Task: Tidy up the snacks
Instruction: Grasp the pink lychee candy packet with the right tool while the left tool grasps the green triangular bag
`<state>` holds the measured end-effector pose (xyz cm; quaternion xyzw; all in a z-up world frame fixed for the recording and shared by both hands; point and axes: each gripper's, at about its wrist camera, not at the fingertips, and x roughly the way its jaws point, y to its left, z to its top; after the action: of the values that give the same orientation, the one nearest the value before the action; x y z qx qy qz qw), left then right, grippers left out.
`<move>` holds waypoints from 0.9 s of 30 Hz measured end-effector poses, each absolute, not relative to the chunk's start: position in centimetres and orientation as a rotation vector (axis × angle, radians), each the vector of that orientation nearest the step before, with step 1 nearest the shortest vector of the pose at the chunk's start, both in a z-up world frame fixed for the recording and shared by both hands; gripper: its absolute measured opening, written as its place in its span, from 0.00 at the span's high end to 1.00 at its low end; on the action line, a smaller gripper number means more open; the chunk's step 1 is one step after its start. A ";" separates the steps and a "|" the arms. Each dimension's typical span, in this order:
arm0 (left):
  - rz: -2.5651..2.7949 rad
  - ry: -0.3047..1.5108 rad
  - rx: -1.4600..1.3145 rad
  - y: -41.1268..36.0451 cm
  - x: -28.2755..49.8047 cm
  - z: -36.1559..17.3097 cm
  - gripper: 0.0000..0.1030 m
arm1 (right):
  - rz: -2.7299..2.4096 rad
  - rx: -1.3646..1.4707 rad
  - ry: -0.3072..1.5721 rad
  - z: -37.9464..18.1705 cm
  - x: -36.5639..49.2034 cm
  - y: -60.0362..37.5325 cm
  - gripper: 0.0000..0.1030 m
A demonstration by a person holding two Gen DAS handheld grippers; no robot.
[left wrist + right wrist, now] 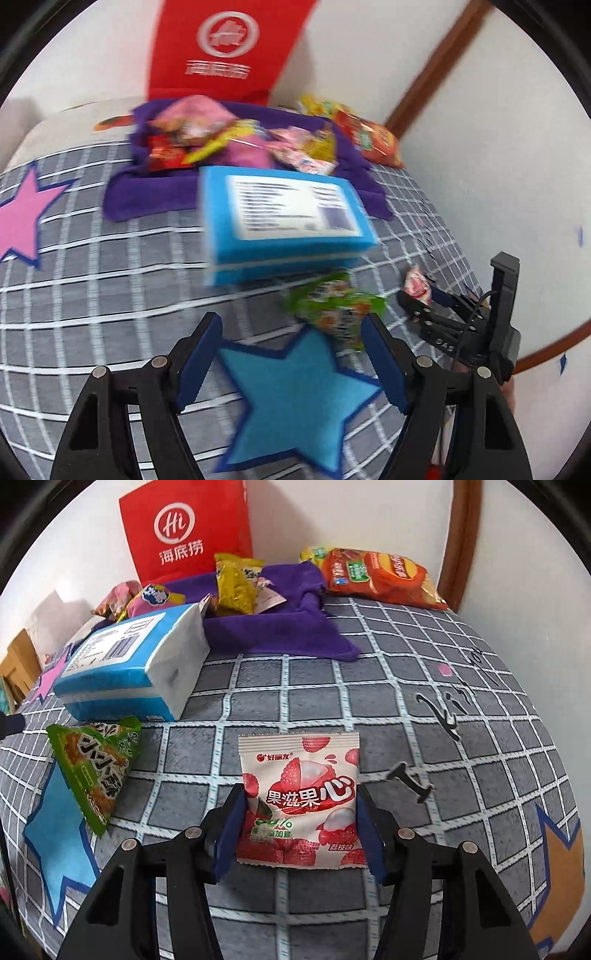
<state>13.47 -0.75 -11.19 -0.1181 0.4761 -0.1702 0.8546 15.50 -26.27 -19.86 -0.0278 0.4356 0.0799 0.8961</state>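
My right gripper [301, 812] is shut on a white and red lychee gummy packet [300, 797] and holds it upright above the checked cloth; it also shows in the left wrist view [417, 286]. My left gripper [291, 350] is open and empty above a blue star patch [295, 398], with a green snack packet [334, 310] just ahead of it; the green snack packet [96, 768] also lies at the left in the right wrist view. Several snack packets [229, 144] are piled on a purple towel [155, 192] at the back.
A blue tissue pack [288, 225] lies in the middle of the grey checked cloth [369, 701]. A red paper bag [184, 531] stands against the wall behind. An orange chip bag [380, 576] lies at the back right. A pink star patch [22, 221] is at left.
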 end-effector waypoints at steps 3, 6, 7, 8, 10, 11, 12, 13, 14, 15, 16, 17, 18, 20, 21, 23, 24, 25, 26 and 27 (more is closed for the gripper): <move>-0.394 1.015 -0.221 -3.4 13.6 -11.4 0.26 | 0.174 -0.059 0.862 -20.1 15.1 -26.7 0.45; -0.399 1.028 -0.182 -5.5 13.7 -11.9 0.26 | 0.185 -0.048 0.844 -20.2 15.0 -26.9 0.44; -0.393 1.029 -0.173 -5.9 13.7 -12.1 0.26 | 0.189 -0.039 0.845 -20.2 15.0 -27.0 0.44; -0.384 1.032 -0.162 -6.4 14.0 -12.4 0.26 | 0.195 -0.028 0.847 -20.2 15.1 -27.2 0.44; -0.371 1.041 -0.149 -7.1 14.4 -12.9 0.26 | 0.199 -0.021 0.846 -20.2 15.2 -27.2 0.44; -0.357 1.046 -0.144 -7.3 14.7 -13.2 0.26 | 0.201 -0.020 0.846 -20.2 15.0 -27.2 0.43; -0.345 1.050 -0.138 -7.5 14.9 -13.5 0.26 | 0.203 -0.018 0.846 -20.2 15.1 -27.2 0.43; -0.336 1.055 -0.129 -7.7 15.0 -13.7 0.26 | 0.206 -0.013 0.846 -20.2 15.1 -27.3 0.43; -0.322 1.062 -0.115 -7.7 15.3 -14.0 0.26 | 0.208 -0.007 0.845 -20.2 15.0 -27.4 0.43; -0.306 1.065 -0.108 -7.7 15.4 -14.3 0.26 | 0.216 0.007 0.844 -20.2 15.0 -27.6 0.43; -0.292 1.068 -0.104 -7.6 15.5 -14.5 0.26 | 0.224 0.022 0.842 -20.2 15.0 -27.8 0.43; -0.289 1.072 -0.104 -7.3 15.5 -14.6 0.26 | 0.238 0.048 0.839 -20.2 15.0 -28.2 0.43; -0.293 1.076 -0.102 -7.1 15.4 -14.7 0.26 | 0.247 0.063 0.837 -20.1 15.0 -28.4 0.43; -0.291 1.073 -0.098 -6.4 15.0 -14.7 0.26 | 0.261 0.088 0.835 -20.1 15.0 -28.7 0.43; -0.282 1.071 -0.094 -6.1 14.9 -14.7 0.26 | 0.264 0.093 0.834 -20.1 15.0 -28.8 0.43; -0.265 1.066 -0.091 -5.5 14.6 -14.6 0.26 | 0.259 0.083 0.835 -20.1 15.0 -28.5 0.43; -0.264 1.064 -0.095 -5.2 14.5 -14.6 0.26 | 0.255 0.076 0.836 -20.2 15.0 -28.6 0.43; -0.268 1.064 -0.098 -5.2 14.5 -14.6 0.26 | 0.251 0.065 0.837 -20.2 15.0 -28.5 0.42; -0.275 1.065 -0.102 -5.2 14.6 -14.6 0.26 | 0.246 0.053 0.839 -20.2 15.0 -28.3 0.42; -0.284 1.065 -0.106 -5.4 14.7 -14.6 0.26 | 0.240 0.039 0.840 -20.2 15.1 -28.0 0.42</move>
<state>14.70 -5.36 -14.64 -0.0501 0.5058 -0.1347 0.8506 15.06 -28.05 -20.18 0.0187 0.4069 0.1161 0.9059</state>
